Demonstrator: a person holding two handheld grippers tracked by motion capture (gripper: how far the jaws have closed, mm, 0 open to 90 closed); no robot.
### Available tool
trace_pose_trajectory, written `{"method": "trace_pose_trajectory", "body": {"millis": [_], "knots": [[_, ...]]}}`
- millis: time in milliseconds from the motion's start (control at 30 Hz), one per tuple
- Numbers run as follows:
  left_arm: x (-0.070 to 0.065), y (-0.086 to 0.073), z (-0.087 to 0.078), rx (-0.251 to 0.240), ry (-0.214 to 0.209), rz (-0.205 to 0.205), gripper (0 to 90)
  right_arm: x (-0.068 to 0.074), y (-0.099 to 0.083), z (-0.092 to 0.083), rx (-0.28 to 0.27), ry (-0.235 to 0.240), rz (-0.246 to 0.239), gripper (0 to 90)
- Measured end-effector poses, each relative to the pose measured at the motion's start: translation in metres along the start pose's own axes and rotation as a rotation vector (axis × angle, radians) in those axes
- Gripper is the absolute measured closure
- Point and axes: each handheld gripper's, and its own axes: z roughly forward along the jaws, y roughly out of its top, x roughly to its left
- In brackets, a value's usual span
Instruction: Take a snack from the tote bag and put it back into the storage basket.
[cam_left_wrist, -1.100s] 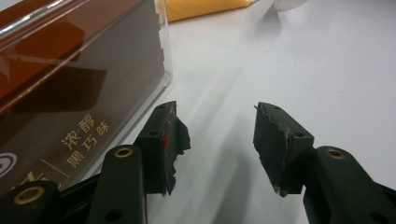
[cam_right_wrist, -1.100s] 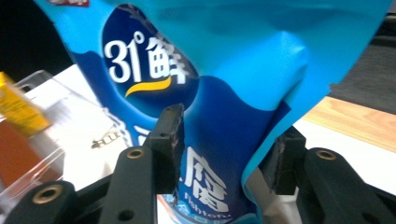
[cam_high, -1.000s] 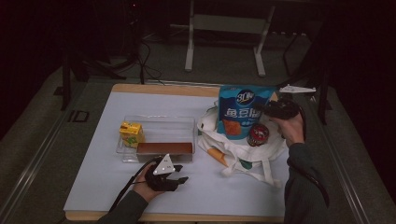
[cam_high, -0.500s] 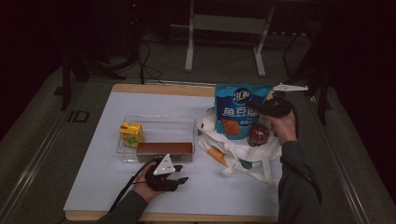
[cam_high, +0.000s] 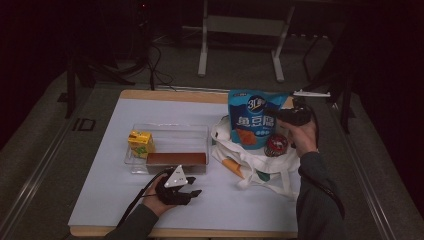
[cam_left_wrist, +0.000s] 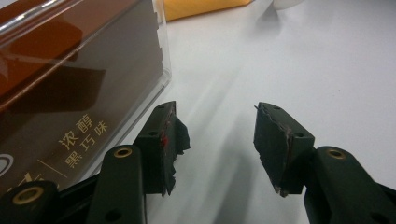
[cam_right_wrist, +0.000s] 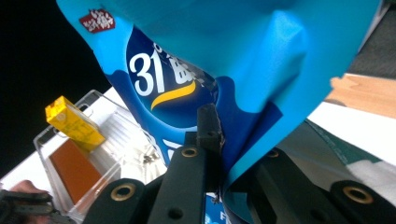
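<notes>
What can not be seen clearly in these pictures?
- Inside of the white bag, high view: the blue snack bag and a hand cover it.
- Right gripper, right gripper view: the far jaw is behind the snack bag it pinches.
- Brown box, left gripper view: cut off by the edge.
- Round red item, high view: too small to identify.

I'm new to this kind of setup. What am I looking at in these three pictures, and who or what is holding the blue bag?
There is no robot: a person at a table holds a two-jaw tool in each hand. One camera looks down from above; the other two ride on the tools and look along their black jaws. The right gripper has just closed its jaws on a blue snack bag, lifted above a white cloth bag with a small red tin on it. The left gripper rests open on the table beside a clear tray, which holds a yellow carton and a brown box.
</notes>
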Motion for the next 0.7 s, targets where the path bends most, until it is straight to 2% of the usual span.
{"method": "trace_pose_trajectory", "body": {"millis": [333, 500, 700], "knots": [[0.0, 0.0, 0.0, 0.001, 0.0, -0.002, 49.5, 0.003, -0.002, -0.002, -0.009, 0.022, 0.102, 89.7], [0.001, 0.0, 0.0, 0.002, -0.001, -0.002, 49.5, 0.006, -0.002, -0.002, -0.02, 0.025, 0.124, 89.9], [0.0, 0.0, 0.0, 0.001, 0.0, -0.002, 49.5, 0.012, 0.002, -0.003, -0.031, 0.02, 0.128, 89.8]]}}
